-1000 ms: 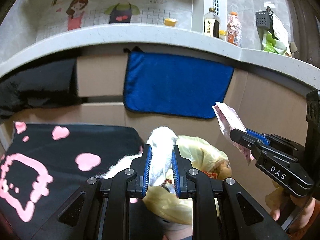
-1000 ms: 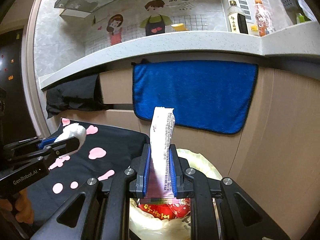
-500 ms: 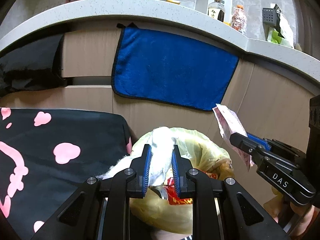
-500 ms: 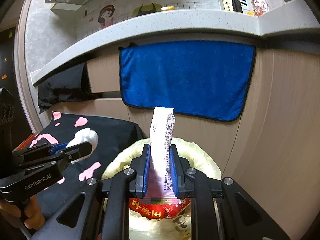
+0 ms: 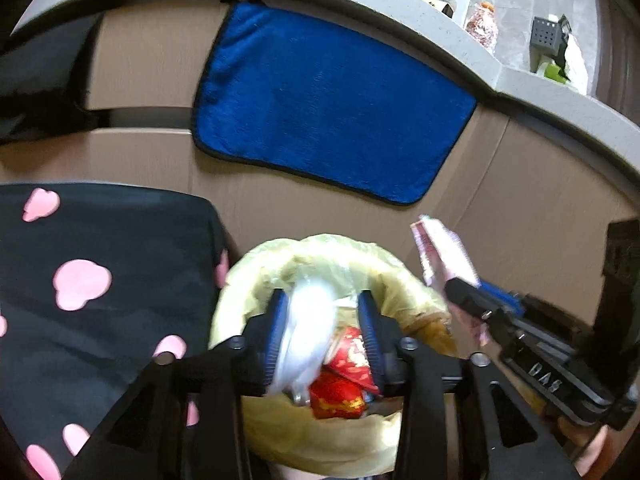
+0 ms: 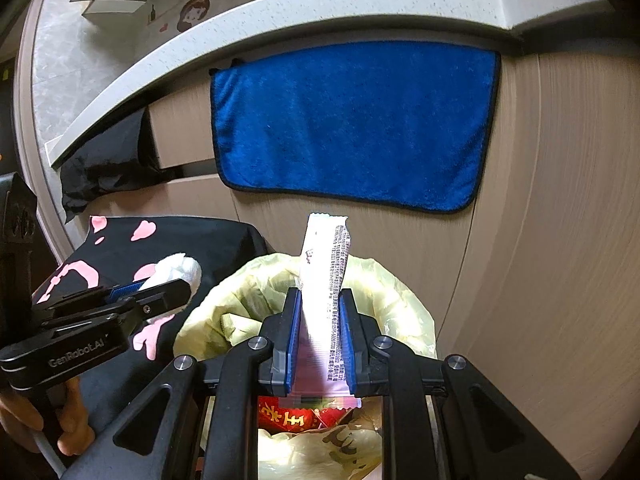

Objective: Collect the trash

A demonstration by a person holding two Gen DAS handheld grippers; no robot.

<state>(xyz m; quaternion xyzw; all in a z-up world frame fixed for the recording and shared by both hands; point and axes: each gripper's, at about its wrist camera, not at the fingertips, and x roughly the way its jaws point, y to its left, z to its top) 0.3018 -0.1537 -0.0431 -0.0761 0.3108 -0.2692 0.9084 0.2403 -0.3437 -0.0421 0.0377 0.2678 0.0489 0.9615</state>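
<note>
The left gripper (image 5: 324, 320) is standing with its jaws parted, having just been opening; the white tissue (image 5: 306, 336) is between them, blurred, lying against the left pad and clear of the right one, over the mouth of the bin bag (image 5: 256, 276). The right gripper (image 6: 319, 336) is clenching a pink wrapper (image 6: 326, 264), which is sticking upright above the same yellow bag. Red packaging (image 6: 296, 416) is lying inside the bag. A black cloth (image 5: 100, 248) with pink shapes is sitting just left of the bag. Behind, a blue towel (image 6: 352, 120) is hanging on the cabinet front under the counter (image 6: 280, 12).
</note>
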